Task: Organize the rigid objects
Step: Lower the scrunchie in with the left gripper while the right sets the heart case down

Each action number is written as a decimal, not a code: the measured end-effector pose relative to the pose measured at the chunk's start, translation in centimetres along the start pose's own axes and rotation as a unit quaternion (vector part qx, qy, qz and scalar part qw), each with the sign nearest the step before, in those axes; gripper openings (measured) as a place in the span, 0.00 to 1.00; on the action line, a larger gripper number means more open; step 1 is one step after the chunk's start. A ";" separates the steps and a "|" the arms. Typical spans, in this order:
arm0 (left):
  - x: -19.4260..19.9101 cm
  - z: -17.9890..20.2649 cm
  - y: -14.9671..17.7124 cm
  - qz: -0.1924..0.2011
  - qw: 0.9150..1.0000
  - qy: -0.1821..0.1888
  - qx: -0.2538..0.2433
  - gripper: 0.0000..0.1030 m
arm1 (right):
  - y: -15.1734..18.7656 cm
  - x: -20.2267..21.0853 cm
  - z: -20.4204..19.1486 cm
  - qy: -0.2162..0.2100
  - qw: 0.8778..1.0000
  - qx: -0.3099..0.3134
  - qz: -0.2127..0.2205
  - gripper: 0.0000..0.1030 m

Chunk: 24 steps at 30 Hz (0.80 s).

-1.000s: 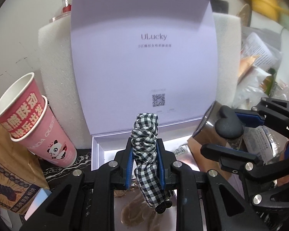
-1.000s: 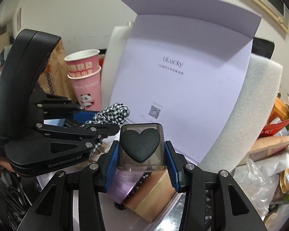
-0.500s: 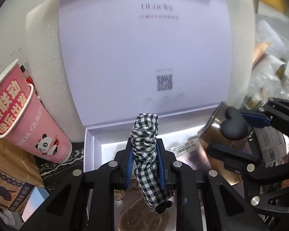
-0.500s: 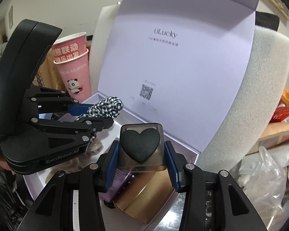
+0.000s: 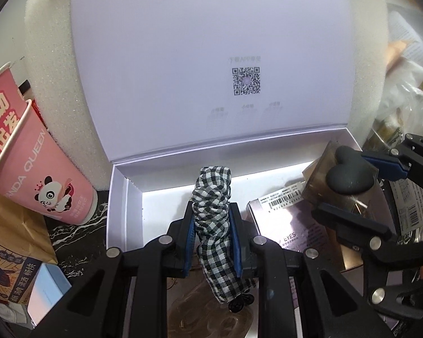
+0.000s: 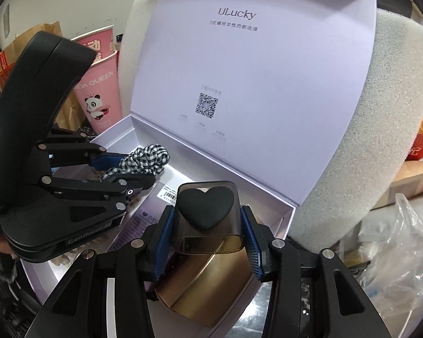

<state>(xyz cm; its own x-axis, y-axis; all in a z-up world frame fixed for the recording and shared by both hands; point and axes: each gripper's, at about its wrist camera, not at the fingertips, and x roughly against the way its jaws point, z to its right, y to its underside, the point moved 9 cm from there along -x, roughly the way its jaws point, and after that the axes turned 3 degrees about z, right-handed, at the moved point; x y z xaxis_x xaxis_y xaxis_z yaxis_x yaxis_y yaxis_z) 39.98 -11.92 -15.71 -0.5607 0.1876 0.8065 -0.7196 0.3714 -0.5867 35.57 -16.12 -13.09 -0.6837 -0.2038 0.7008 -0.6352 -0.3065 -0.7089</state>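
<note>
Gingham fabric is bunching between the closed pads of the left gripper [image 5: 211, 236], which is pinching a black-and-white checked hair tie [image 5: 214, 219] above the open lilac gift box [image 5: 118, 205]. Soft and light, the hair tie is crumpling under the squeeze, so a grip across its middle looks safe and a drop would likely do it no harm. Beside it, the right gripper [image 6: 208, 233] is clamping a smoky translucent case [image 6: 208, 225] bearing a black heart [image 6: 207, 207], its blue pads pressing on the two flat side walls. That case is looking stiff, smooth and probably slippery, so holding it low on its parallel sides seems the surest way to keep it from sliding out. Both items are hanging just over the box's tray rather than resting in it. Inside the tray, a gold tin [image 6: 208, 290] is sitting under the case, a lilac carton [image 5: 290, 225] with a barcode is lying alongside it, and some tan item is showing under the left gripper, too hidden to name. Stacked pink paper cups [image 5: 48, 174] are standing outside, just left of the box, and its raised lid [image 5: 211, 56] is leaning on white foam [image 6: 361, 129].
</note>
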 end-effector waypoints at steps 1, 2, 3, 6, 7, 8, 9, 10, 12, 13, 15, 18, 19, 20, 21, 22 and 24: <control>-0.3 -0.1 0.4 -0.001 1.000 -0.001 0.000 0.21 | 0.0 -0.1 -0.1 0.000 1.000 0.001 0.000 0.44; -0.4 -0.2 0.5 -0.002 1.000 -0.003 -0.001 0.21 | 0.0 -0.1 -0.2 0.001 1.000 0.002 0.000 0.44; -0.6 0.0 0.4 -0.004 1.000 -0.010 -0.005 0.21 | 0.0 -0.2 -0.3 0.004 1.000 0.004 0.000 0.44; -0.9 0.6 0.4 -0.003 1.000 -0.020 -0.015 0.21 | 0.2 -0.3 -0.6 0.015 1.000 0.015 0.001 0.44; -0.9 0.7 0.5 -0.002 1.000 -0.022 -0.018 0.21 | 0.3 -0.2 -0.6 0.015 1.000 0.015 0.001 0.44; -1.0 0.9 0.3 0.000 1.000 -0.023 -0.018 0.21 | 0.3 -0.3 -0.6 0.014 1.000 0.014 0.001 0.44; -1.1 1.0 0.3 0.000 1.000 -0.024 -0.016 0.21 | 0.3 -0.3 -0.7 0.013 1.000 0.011 0.000 0.44; -0.8 1.0 0.4 0.000 1.000 -0.024 -0.014 0.21 | 0.4 -0.3 -0.7 0.012 1.000 0.009 0.000 0.44; -1.0 1.0 0.4 0.000 1.000 -0.022 -0.010 0.21 | 0.5 -0.1 -0.6 0.010 1.000 0.006 -0.002 0.45; -1.0 1.0 0.5 0.000 1.000 -0.021 -0.011 0.21 | 0.6 0.0 -0.6 0.010 1.000 0.006 -0.003 0.45; -1.0 1.3 0.5 -0.001 1.000 -0.025 -0.014 0.21 | 0.7 0.1 -0.5 0.010 1.000 0.006 -0.003 0.45; -0.8 1.1 0.7 0.000 0.999 -0.030 -0.015 0.21 | 0.7 0.5 -0.3 0.007 1.000 -0.001 -0.004 0.46; -0.6 0.9 1.0 0.000 0.999 -0.030 -0.015 0.21 | 0.7 0.6 0.0 0.008 1.000 -0.004 -0.004 0.51; -0.6 0.9 1.1 0.001 0.999 -0.029 -0.015 0.21 | 0.7 0.8 0.1 0.008 1.000 -0.006 -0.004 0.54; -0.5 1.1 1.1 0.004 1.000 -0.026 -0.016 0.21 | 0.6 0.7 0.2 0.008 1.000 -0.006 -0.005 0.54; -0.2 1.1 1.1 0.006 1.000 -0.025 -0.017 0.21 | 0.6 0.8 0.3 0.010 1.000 -0.007 -0.006 0.54; 0.5 0.9 1.2 0.010 1.000 -0.024 -0.016 0.21 | 0.7 1.3 0.4 0.014 1.000 -0.009 -0.004 0.54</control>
<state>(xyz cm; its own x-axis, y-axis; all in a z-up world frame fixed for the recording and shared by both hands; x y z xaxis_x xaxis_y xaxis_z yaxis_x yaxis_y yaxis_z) 38.45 -12.18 -16.09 -0.5946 0.1512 0.7896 -0.6948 0.3976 -0.5993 34.38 -17.02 -12.69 -0.6884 -0.1748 0.7040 -0.6470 -0.2908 -0.7049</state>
